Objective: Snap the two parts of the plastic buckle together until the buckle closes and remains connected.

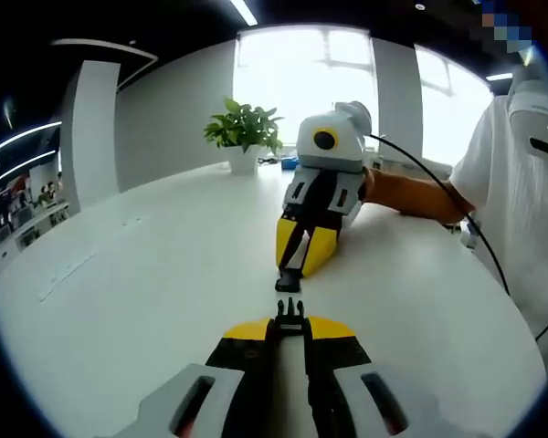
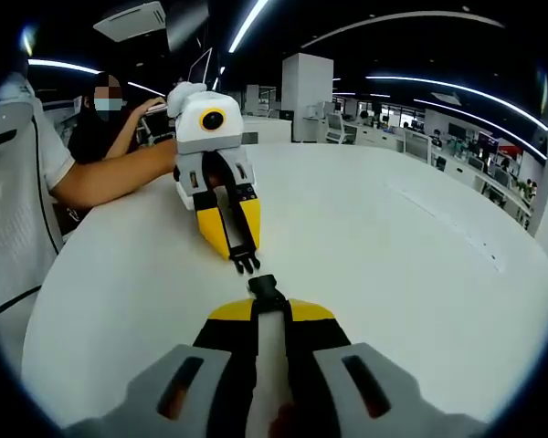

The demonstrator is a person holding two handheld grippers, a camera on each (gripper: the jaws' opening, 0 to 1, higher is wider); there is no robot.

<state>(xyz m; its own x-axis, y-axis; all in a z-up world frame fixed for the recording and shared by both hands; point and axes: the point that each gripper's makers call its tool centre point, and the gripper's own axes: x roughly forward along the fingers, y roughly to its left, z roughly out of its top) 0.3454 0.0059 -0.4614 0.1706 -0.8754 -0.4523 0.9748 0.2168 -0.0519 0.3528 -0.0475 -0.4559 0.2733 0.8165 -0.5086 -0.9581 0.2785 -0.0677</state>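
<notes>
White table, pronged buckle half, socket half apart.

Daylight is pouring through the windows behind the potted plant in the left gripper view, blowing them out to plain white (no detail surviving in the panes). Ceiling light strips are glowing in the right gripper view, where the room beyond the desk is sitting dimmer. The desk top is reflecting a soft, even sheen, with faint shadows lying under the grippers. The fisheye is bending straight lines toward the edges, and far furniture is blurring slightly.
</notes>
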